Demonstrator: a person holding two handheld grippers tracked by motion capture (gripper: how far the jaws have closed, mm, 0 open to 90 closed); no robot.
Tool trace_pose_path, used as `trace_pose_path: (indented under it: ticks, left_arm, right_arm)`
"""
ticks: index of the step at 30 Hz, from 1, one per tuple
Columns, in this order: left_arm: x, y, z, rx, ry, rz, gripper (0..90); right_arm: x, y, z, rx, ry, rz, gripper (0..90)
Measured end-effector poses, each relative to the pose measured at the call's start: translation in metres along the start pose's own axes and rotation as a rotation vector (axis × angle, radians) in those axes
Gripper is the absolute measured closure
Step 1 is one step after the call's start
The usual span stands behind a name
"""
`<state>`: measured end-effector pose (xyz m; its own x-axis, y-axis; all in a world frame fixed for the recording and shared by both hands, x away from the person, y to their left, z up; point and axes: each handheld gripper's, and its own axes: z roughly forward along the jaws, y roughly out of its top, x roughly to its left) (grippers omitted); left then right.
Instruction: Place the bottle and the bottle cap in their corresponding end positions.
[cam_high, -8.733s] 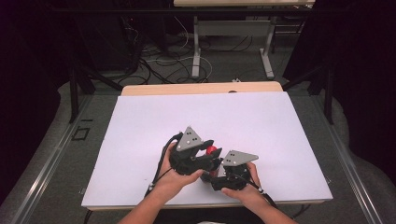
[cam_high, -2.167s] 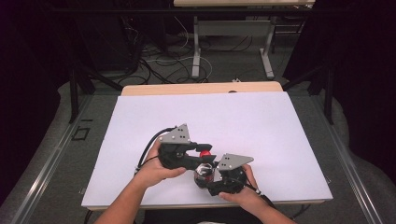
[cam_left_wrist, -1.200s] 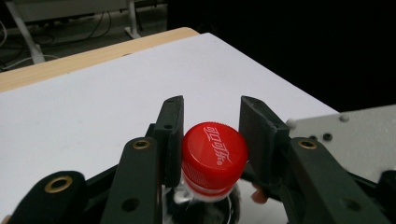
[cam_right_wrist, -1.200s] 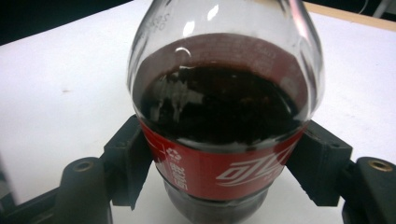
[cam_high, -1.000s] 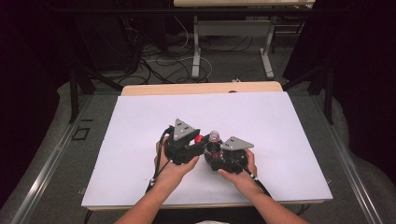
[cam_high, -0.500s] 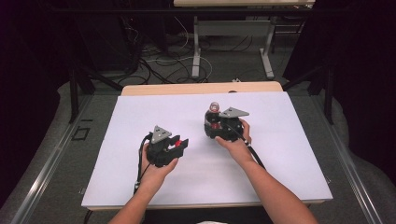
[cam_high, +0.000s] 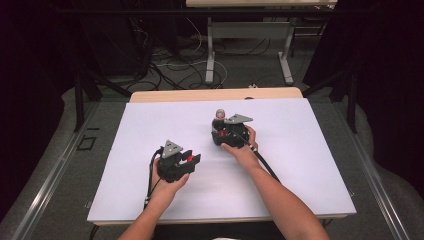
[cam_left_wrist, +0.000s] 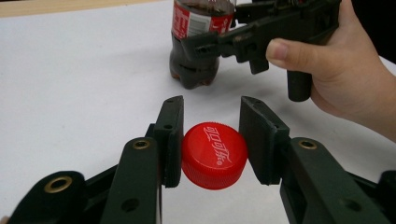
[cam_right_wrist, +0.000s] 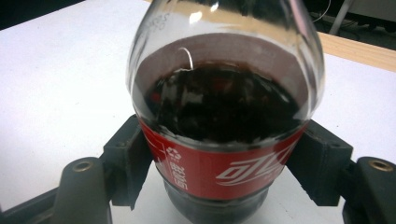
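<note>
Ribbed red plastic cap (cam_left_wrist: 214, 155), round

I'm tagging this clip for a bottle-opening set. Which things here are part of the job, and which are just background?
Part of the job:
- cola bottle, clamped upright in the right gripper
- red screw cap, held off the bottle in the left gripper
- white table top, the work surface

Just lying about:
- cables on the floor
- grey table legs behind

bottle (cam_high: 218, 118) upright on table (cam_high: 125, 150) – far R | cap (cam_high: 190, 159) – near L
</note>
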<state>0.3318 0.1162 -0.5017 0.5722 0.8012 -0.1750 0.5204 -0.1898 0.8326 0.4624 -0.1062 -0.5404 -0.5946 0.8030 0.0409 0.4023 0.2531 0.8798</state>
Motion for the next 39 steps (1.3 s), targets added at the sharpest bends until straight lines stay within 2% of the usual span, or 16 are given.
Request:
trace_pose_path:
  ticks: [2, 3, 4, 9, 11, 13, 19, 20, 21, 23, 27, 28, 33, 35, 38, 39]
  left_arm:
    - [-0.001, -0.001, 0.004, 0.02, -0.015, 0.01, 61.9]
    - [-0.004, -0.002, 0.007, 0.012, -0.021, -0.002, 61.9]
    - [-0.005, -0.002, 0.009, 0.011, -0.025, 0.012, 61.9]
    - [-0.015, -0.007, 0.018, 0.028, -0.072, 0.014, 61.9]
    - [-0.016, -0.009, 0.022, 0.035, -0.09, 0.026, 61.9]
    - [-0.019, -0.011, 0.027, 0.037, -0.117, 0.006, 61.9]
    - [-0.024, -0.018, 0.047, 0.057, -0.19, 0.034, 61.8]
    - [-0.026, -0.019, 0.05, 0.059, -0.189, 0.032, 61.8]
    - [-0.026, -0.02, 0.054, 0.061, -0.19, 0.057, 61.7]
    - [-0.03, -0.022, 0.061, 0.072, -0.196, 0.056, 61.8]
    - [-0.034, -0.027, 0.075, 0.102, -0.18, 0.092, 61.7]
    - [-0.033, -0.027, 0.078, 0.107, -0.16, 0.113, 61.6]
    - [-0.032, -0.028, 0.086, 0.138, -0.15, 0.093, 61.1]
    - [-0.031, -0.027, 0.085, 0.122, -0.138, 0.102, 56.1]
    - [-0.029, -0.025, 0.082, 0.096, -0.137, 0.095, 42.2]
    - [-0.029, -0.024, 0.079, 0.099, -0.124, 0.107, 36.9]
  right_arm:
    - [0.0, 0.0, -0.001, 0.019, 0.001, 0.0, 28.2]
    - [0.0, -0.001, 0.0, 0.002, 0.0, 0.004, 28.2]
    - [0.0, -0.001, -0.001, 0.004, 0.0, 0.002, 28.2]
    - [0.0, 0.001, -0.003, 0.023, 0.02, 0.026, 28.4]
    - [0.004, 0.001, -0.005, 0.036, 0.009, -0.016, 28.4]
    - [0.005, 0.001, -0.004, 0.027, 0.017, -0.016, 28.4]
    - [0.002, 0.0, -0.003, 0.023, 0.031, 0.002, 28.0]
    - [0.002, 0.0, -0.003, 0.023, 0.033, 0.0, 27.9]
    - [0.002, 0.0, -0.003, 0.023, 0.034, -0.001, 27.8]
    - [0.002, 0.0, -0.003, 0.023, 0.037, 0.001, 27.7]
    - [0.001, -0.001, -0.003, 0.02, 0.04, -0.001, 27.1]
    - [0.0, -0.001, -0.003, 0.013, 0.044, 0.002, 25.7]
    - [-0.002, -0.001, -0.006, -0.005, 0.051, 0.019, 18.4]
    - [-0.002, -0.002, -0.008, -0.003, 0.05, 0.019, 17.0]
    - [-0.004, -0.005, -0.013, -0.013, 0.041, 0.036, 16.3]
    - [-0.005, -0.007, -0.016, -0.016, 0.042, 0.045, 15.7]
